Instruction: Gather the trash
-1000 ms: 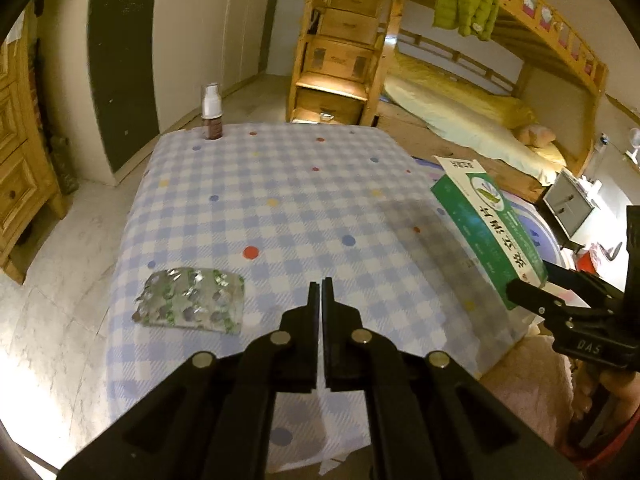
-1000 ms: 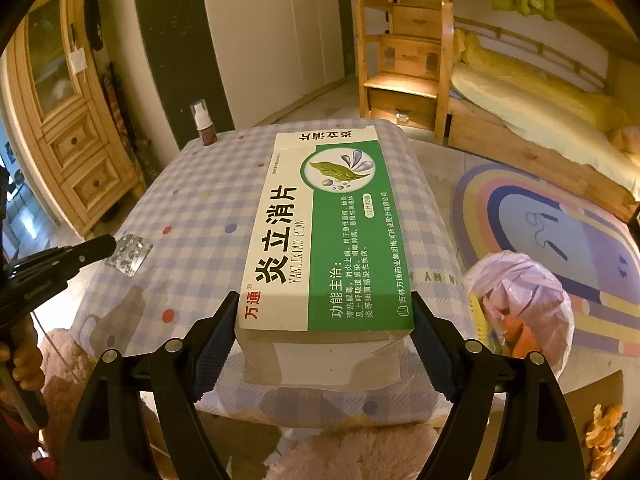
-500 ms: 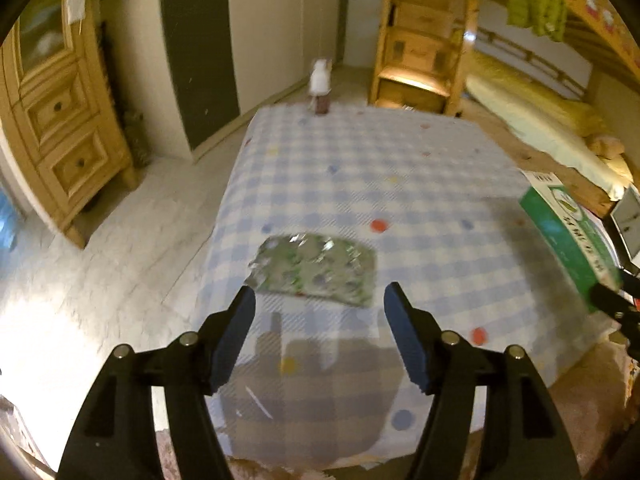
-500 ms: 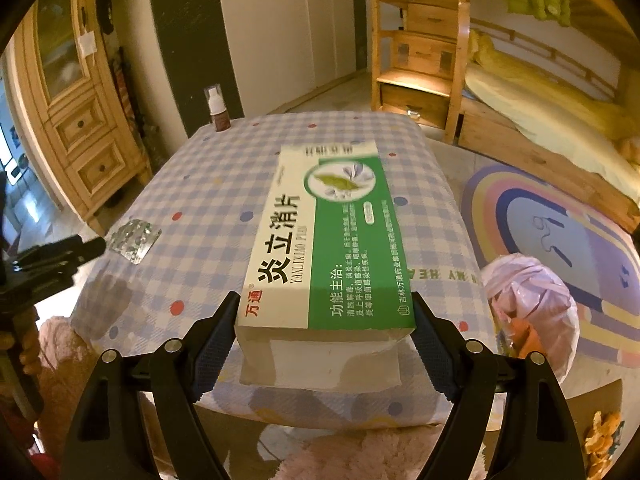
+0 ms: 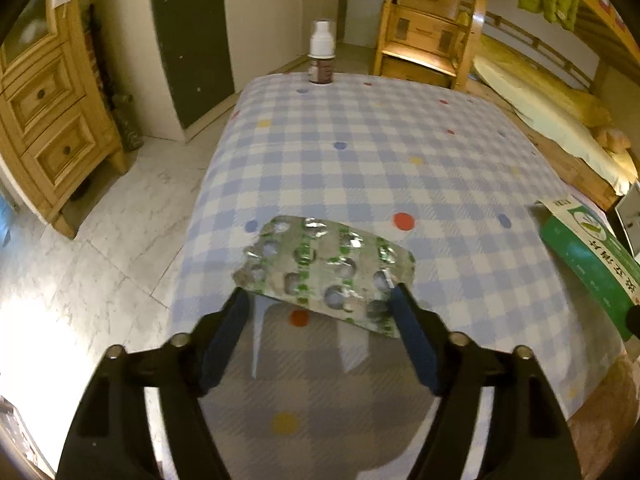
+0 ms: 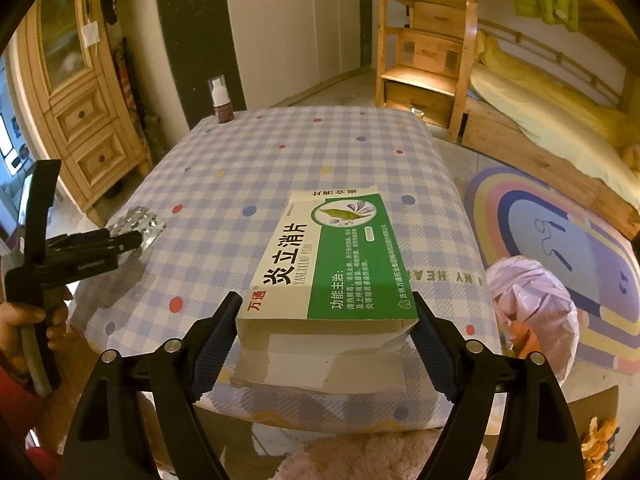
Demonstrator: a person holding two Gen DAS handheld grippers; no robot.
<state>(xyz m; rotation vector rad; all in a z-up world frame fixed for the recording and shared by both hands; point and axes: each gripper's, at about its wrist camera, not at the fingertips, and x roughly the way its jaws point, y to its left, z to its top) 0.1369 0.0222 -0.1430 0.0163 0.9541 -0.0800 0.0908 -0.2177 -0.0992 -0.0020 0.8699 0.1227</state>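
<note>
Left wrist view: left gripper (image 5: 318, 298) parted, jaws just narrowing, with the blister pack (image 5: 320, 264) between the tips at the near left edge of the checked tablecloth (image 5: 360, 140). Pads level with the pack's two near corners; firm pressure not yet evident, so best read as released. Close slowly and squarely across the short ends. Thin, crinkled foil likely to buckle or skate on cloth, so dip the tips low enough to catch the edge, not the fabric. Spray bottle (image 5: 322, 56) standing at the far edge, well apart. Medicine box (image 5: 588, 252) showing at the right.

Right wrist view: right gripper (image 6: 326, 312) clenched on the near end of the medicine box (image 6: 332, 264), both pads flat against its sides, box raised above the cloth. Hold level and steady while the other side works. Left gripper (image 6: 132, 240) at the far left, tip over the blister pack (image 6: 136, 218). Pink bag (image 6: 532, 312) on the floor to the right, probably the drop point.
</note>
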